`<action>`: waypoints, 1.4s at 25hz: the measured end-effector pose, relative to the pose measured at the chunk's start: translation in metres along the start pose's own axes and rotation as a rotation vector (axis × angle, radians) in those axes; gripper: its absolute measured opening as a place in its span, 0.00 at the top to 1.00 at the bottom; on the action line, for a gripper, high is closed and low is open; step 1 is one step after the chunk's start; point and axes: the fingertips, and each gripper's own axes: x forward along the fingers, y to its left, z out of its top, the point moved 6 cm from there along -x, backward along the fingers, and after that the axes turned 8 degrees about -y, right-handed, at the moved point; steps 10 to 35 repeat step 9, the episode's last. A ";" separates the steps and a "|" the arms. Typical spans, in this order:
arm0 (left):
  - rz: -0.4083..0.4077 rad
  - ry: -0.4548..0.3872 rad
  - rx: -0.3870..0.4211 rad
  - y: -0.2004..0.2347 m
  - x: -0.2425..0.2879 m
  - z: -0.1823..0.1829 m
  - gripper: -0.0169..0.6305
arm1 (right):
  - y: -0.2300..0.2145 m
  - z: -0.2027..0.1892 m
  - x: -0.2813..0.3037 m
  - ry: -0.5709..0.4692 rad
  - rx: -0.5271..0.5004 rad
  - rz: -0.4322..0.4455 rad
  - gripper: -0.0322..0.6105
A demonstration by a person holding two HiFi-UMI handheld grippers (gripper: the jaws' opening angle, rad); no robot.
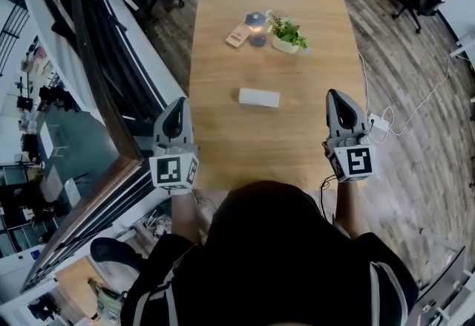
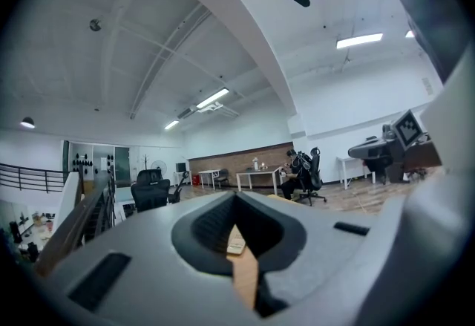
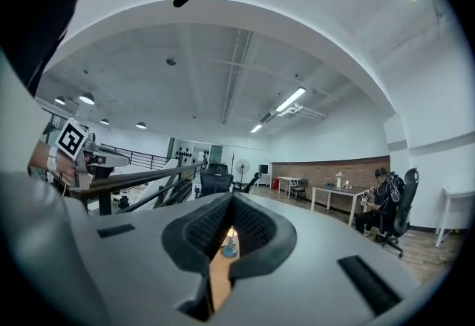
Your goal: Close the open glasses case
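Observation:
A white oblong glasses case (image 1: 259, 97) lies flat in the middle of the wooden table (image 1: 223, 146); its lid looks down. My left gripper (image 1: 177, 106) hovers at the table's near left edge, jaws together and empty. My right gripper (image 1: 338, 97) is held at the near right edge, jaws also together with nothing in them. Both point level toward the far end, well short of the case. In the left gripper view the left gripper (image 2: 236, 222) shows only a thin slit of tabletop; the right gripper (image 3: 227, 232) shows the same in the right gripper view.
At the far end stand a small plant in a white pot (image 1: 286, 36), a tan flat item (image 1: 239, 35) and a blue-grey round object (image 1: 256, 19). Cables (image 1: 386, 122) trail on the floor at the right. A railing (image 1: 96, 57) runs along the left.

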 end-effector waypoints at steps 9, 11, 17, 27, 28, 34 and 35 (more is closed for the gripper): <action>-0.008 0.013 0.005 -0.002 0.000 0.000 0.98 | 0.000 0.003 0.000 0.001 0.001 0.010 0.93; -0.008 0.013 0.005 -0.002 0.000 0.000 0.98 | 0.000 0.003 0.000 0.001 0.001 0.010 0.93; -0.008 0.013 0.005 -0.002 0.000 0.000 0.98 | 0.000 0.003 0.000 0.001 0.001 0.010 0.93; -0.008 0.013 0.005 -0.002 0.000 0.000 0.98 | 0.000 0.003 0.000 0.001 0.001 0.010 0.93; -0.008 0.013 0.005 -0.002 0.000 0.000 0.98 | 0.000 0.003 0.000 0.001 0.001 0.010 0.93; -0.008 0.013 0.005 -0.002 0.000 0.000 0.98 | 0.000 0.003 0.000 0.001 0.001 0.010 0.93; -0.008 0.013 0.005 -0.002 0.000 0.000 0.98 | 0.000 0.003 0.000 0.001 0.001 0.010 0.93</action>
